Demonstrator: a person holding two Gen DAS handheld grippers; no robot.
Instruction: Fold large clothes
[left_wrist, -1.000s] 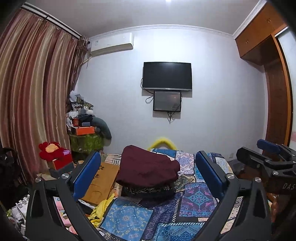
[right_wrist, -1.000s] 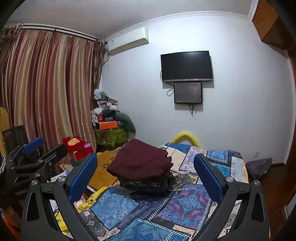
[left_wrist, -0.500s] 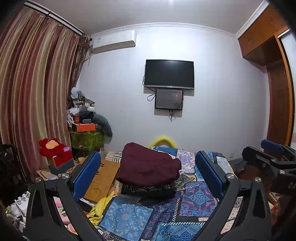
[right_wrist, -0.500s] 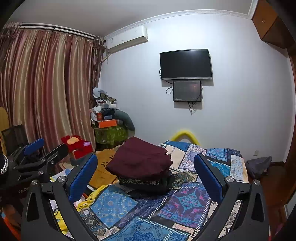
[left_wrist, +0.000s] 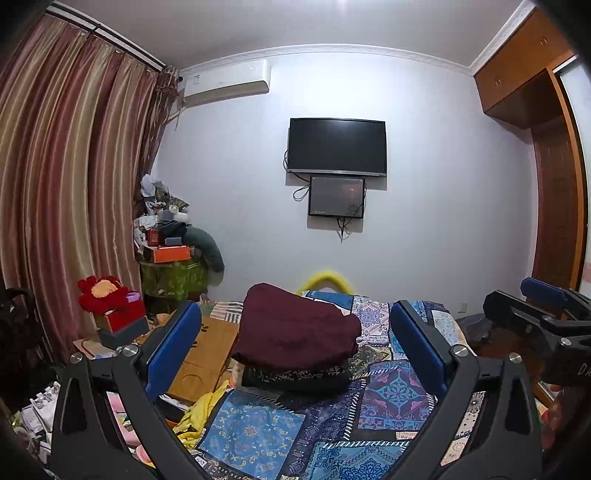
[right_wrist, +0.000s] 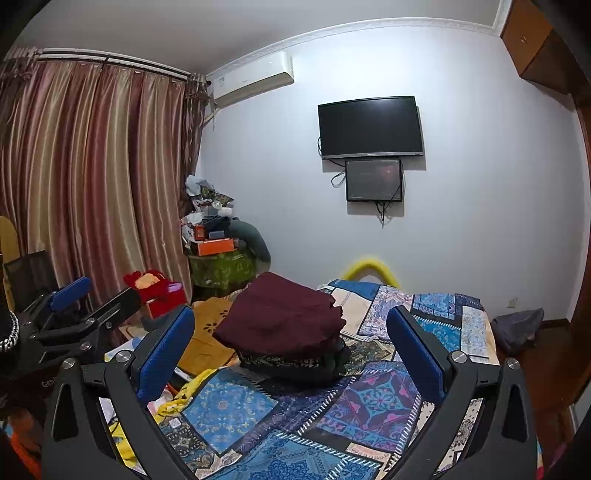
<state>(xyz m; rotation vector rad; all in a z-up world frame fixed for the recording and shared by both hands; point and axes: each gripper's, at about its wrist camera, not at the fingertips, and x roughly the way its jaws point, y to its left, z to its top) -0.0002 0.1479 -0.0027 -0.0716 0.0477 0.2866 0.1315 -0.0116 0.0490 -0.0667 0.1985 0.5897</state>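
Both my tools, left and right, gape empty above the bed; ahead, the folded maroon garment needs only squaring.

Both wrist views raised over patchwork bedspread, facing wall TV at 12 o'clock; shared: folded maroon garment, curtains.

Only fragments read: "DA" in pale letters on the black body of the right hand-held gripper, and "Gen" on the left hand-held gripper; both are cut off.
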